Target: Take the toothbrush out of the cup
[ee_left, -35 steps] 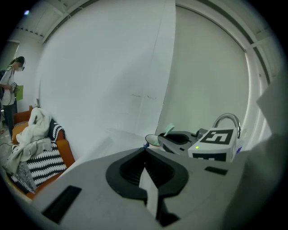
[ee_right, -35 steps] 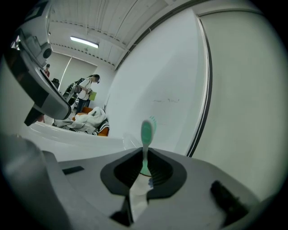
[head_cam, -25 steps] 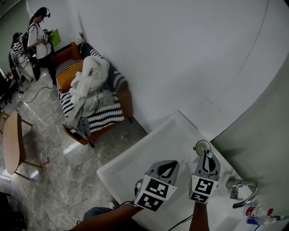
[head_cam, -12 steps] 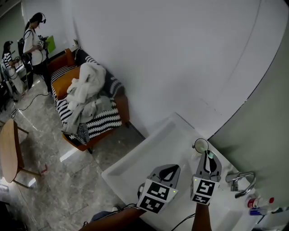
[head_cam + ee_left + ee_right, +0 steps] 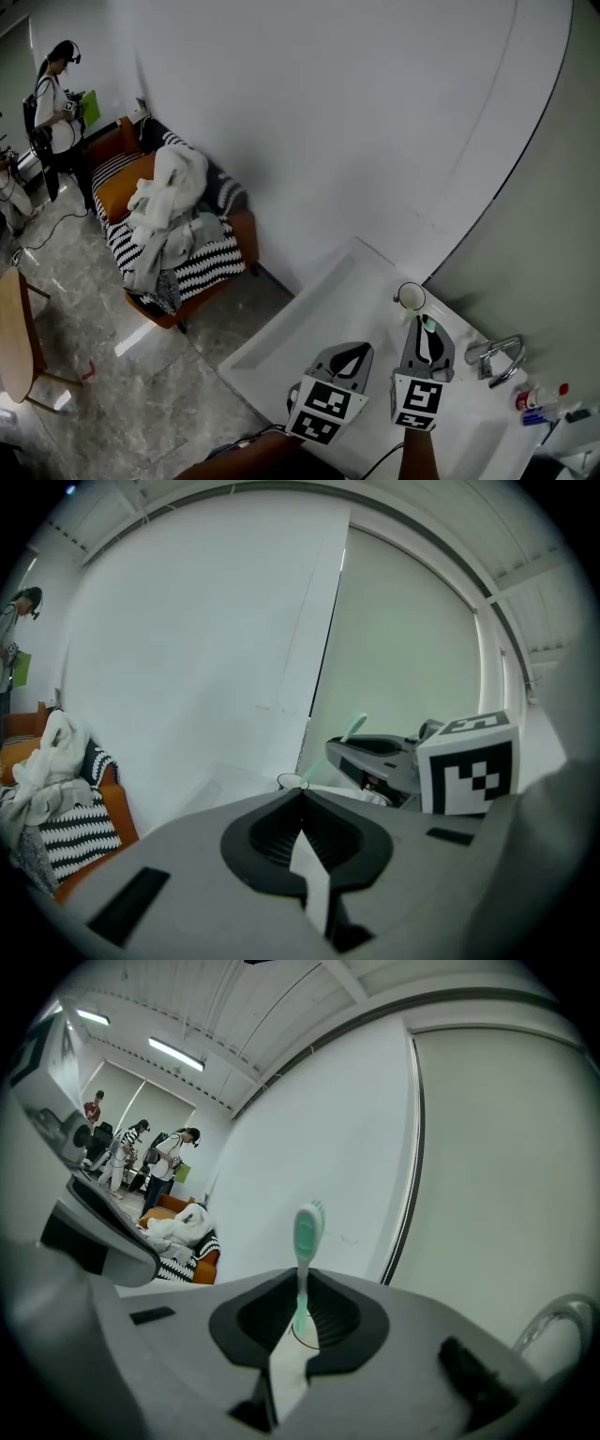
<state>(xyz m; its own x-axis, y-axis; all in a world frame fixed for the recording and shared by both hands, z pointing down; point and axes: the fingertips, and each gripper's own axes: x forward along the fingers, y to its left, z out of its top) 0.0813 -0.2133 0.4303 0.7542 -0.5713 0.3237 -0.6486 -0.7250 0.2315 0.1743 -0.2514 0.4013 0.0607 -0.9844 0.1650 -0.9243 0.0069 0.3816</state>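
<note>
Nearest to me in the head view, my left claw [image 5: 352,349] hovers over the white basin [image 5: 309,319]. Its own view shows the jaws brought together with nothing between them. My right claw [image 5: 427,330] sits just beside it, level with it and pointing the same way.

The right claw's jaws are clamped on the toothbrush [image 5: 305,1241], which stands upright between the pads. Its mint-green head rises above the jaw tips and the thin handle runs down between them. From the left claw's camera, the right claw [image 5: 370,752] holds the toothbrush [image 5: 354,726] tilted, head up. The handle's lower end reaches down towards the rim of the cup [image 5: 292,782]. I cannot tell whether that end is clear of the rim.

The cup [image 5: 410,297] stands just beyond the right claw's tips, on the basin's far edge by the wall [image 5: 328,141]. A chrome tap [image 5: 495,361] is to the right of the right claw.

Well beyond the left claw and off to its left, a sofa [image 5: 178,234] with striped cushions carries a heap of pale clothes [image 5: 173,192]. Farthest out, past the sofa, stands a person [image 5: 56,112].
</note>
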